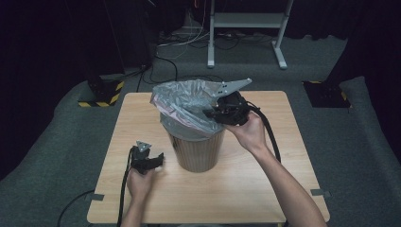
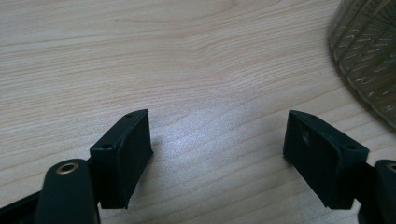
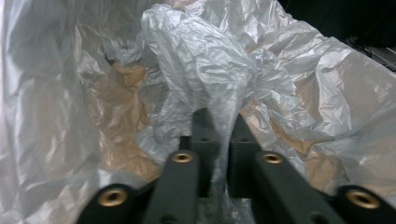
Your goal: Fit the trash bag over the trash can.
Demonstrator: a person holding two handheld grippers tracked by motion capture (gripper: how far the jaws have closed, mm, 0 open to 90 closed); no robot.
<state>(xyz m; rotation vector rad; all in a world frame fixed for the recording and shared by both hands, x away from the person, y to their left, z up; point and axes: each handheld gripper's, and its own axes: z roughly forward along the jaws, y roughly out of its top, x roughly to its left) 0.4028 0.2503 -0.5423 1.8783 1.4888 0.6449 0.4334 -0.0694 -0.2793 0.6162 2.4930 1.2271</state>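
A ribbed tan waste bin stands mid-table, with a grey plastic bag draped loosely over its rim. At the bin's right rim, my right gripper points left into the bag. In the right gripper view its jaws stand nearly together, with a fold of the crumpled bag pinched between them. My left gripper rests low on the table to the left of the bin. Its jaws are open wide over bare wood, with the bin's wall at the upper right.
The wooden table has bare surface in front of and to the right of the bin. Beyond it are grey carpet, loose cables, a white stand's legs and a yellow-and-black striped base.
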